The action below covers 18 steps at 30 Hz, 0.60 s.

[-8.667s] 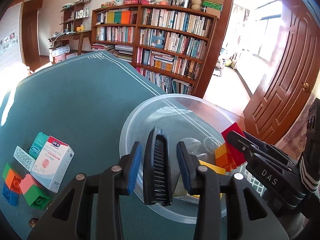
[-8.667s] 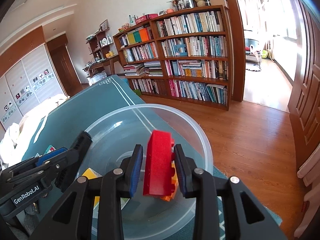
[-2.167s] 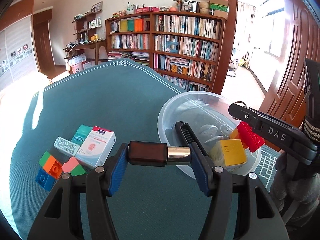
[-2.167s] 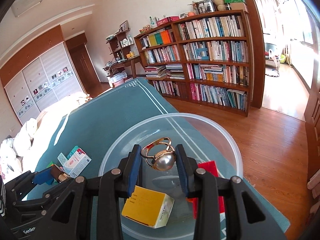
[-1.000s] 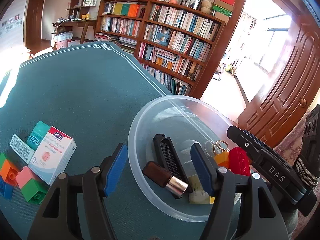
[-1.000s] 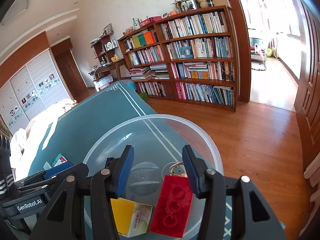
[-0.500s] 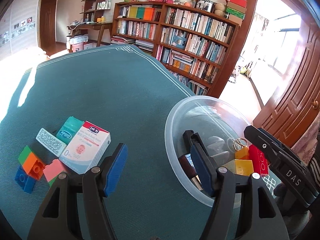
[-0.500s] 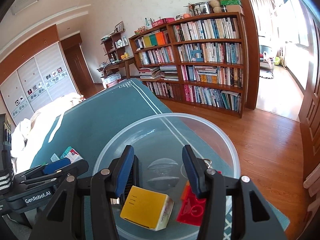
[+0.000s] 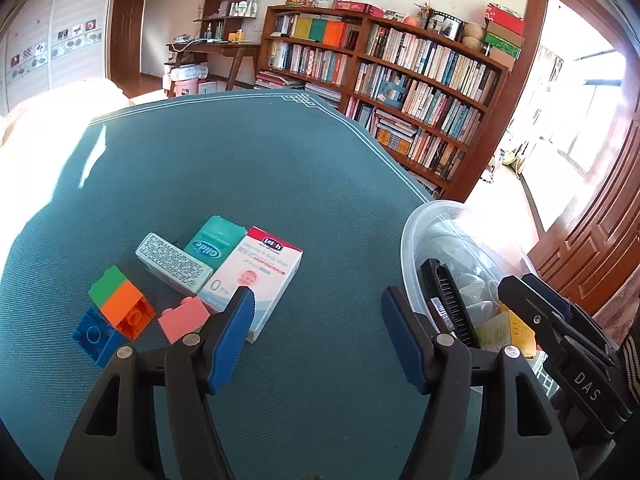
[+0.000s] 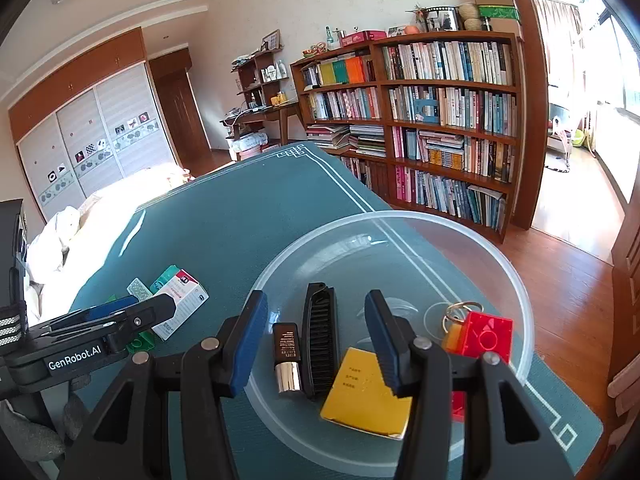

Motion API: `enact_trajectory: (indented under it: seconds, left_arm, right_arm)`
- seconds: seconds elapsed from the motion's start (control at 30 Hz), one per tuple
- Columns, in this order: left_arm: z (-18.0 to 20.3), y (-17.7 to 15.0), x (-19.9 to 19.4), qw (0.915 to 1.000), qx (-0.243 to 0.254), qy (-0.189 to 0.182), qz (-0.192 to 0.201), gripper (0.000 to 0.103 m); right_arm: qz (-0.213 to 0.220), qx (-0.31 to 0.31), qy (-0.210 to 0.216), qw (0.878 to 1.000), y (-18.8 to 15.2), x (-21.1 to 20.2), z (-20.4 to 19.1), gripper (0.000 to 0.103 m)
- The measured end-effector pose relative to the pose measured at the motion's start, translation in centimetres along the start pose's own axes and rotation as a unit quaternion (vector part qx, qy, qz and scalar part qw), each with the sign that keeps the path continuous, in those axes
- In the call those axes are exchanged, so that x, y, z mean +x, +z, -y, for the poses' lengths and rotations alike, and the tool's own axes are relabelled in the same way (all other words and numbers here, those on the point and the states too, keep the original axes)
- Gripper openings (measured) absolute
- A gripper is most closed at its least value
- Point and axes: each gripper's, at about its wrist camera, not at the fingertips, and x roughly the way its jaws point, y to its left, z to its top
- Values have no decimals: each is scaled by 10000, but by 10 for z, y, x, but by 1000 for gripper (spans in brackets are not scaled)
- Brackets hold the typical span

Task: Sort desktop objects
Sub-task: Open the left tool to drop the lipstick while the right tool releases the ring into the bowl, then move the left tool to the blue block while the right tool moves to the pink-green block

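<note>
Boxes (image 9: pixel 256 276), blocks (image 9: pixel 120 312) beside bowl (image 9: pixel 416 220)

Walls: cream, plain | Floor (image 10: pixel 568 280): reddish wood boards | Bookcase (image 10: pixel 440 128): dark wood, full of books, boxes on top | Desk (image 9: pixel 216 50): small, wooden, shelf unit above | Wardrobe (image 10: pixel 80 132): sliding white doors | Door (image 9: pixel 600 208): panelled wood, right | Light: strong daylight from window (image 10: pixel 624 60)
</note>
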Motion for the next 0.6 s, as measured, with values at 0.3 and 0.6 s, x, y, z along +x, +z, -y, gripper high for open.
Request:
enact_trajectory:
  seconds: [0.3,0.6]
  left_arm:
    - [-22,-6,-13,9999,-97,115,67,69]
    - [-52,-11,-25,9989,-272,347,150,69]
  right_arm:
    - [-93,-225,117,9996,-8,3,-24,57]
    - [-240,-499,327,9979,-18,8,-51,57]
